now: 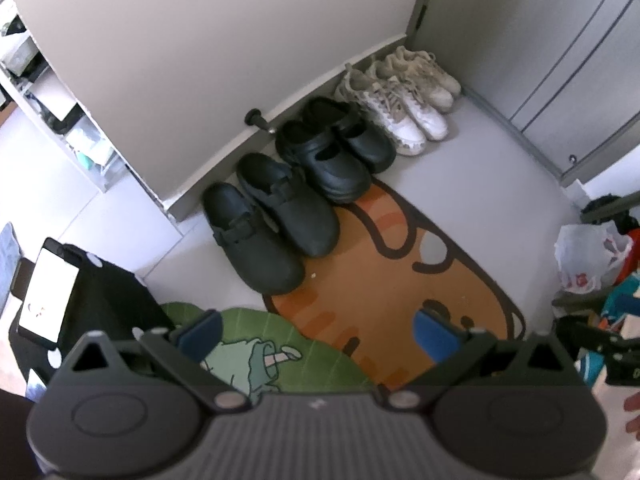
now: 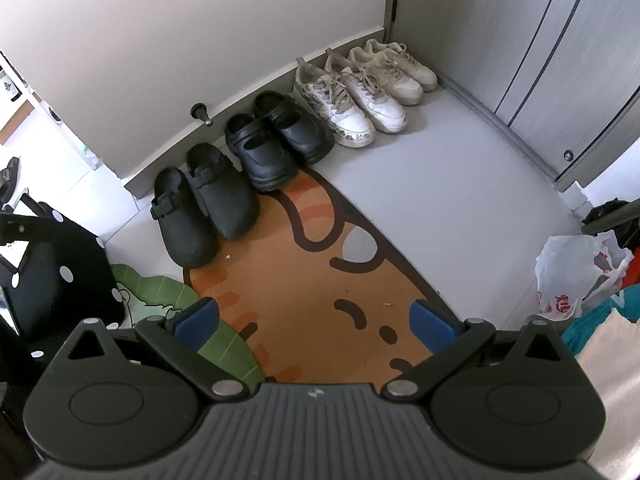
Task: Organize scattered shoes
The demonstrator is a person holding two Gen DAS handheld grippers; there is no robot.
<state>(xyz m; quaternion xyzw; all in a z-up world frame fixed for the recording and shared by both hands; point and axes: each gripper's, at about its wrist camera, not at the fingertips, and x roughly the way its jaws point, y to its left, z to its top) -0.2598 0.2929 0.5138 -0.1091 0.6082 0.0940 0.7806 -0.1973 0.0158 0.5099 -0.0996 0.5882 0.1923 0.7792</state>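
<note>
Shoes stand in a row along the wall's base, toes toward me. Nearest are two dark clogs with buckle straps (image 1: pixel 268 224) (image 2: pixel 204 202). Beside them sit two black strap shoes (image 1: pixel 334 148) (image 2: pixel 278 140). Farther right are white sneakers with patterned soles (image 1: pixel 388 114) (image 2: pixel 350 98) and a second cream pair (image 1: pixel 424 76) (image 2: pixel 396 66) in the corner. My left gripper (image 1: pixel 316 334) hangs open above the mats, well back from the shoes, holding nothing. My right gripper (image 2: pixel 314 326) is also open and empty, over the orange mat.
An orange cat-shaped mat (image 1: pixel 400 264) (image 2: pixel 320 272) and a green mat (image 1: pixel 256 336) (image 2: pixel 160 292) cover the grey floor. A black polka-dot bag (image 2: pixel 52 276) sits left, a white plastic bag (image 2: pixel 576 268) and clothes right. A doorstop (image 2: pixel 200 114) sticks out from the wall. Cabinet doors (image 2: pixel 560 80) stand right.
</note>
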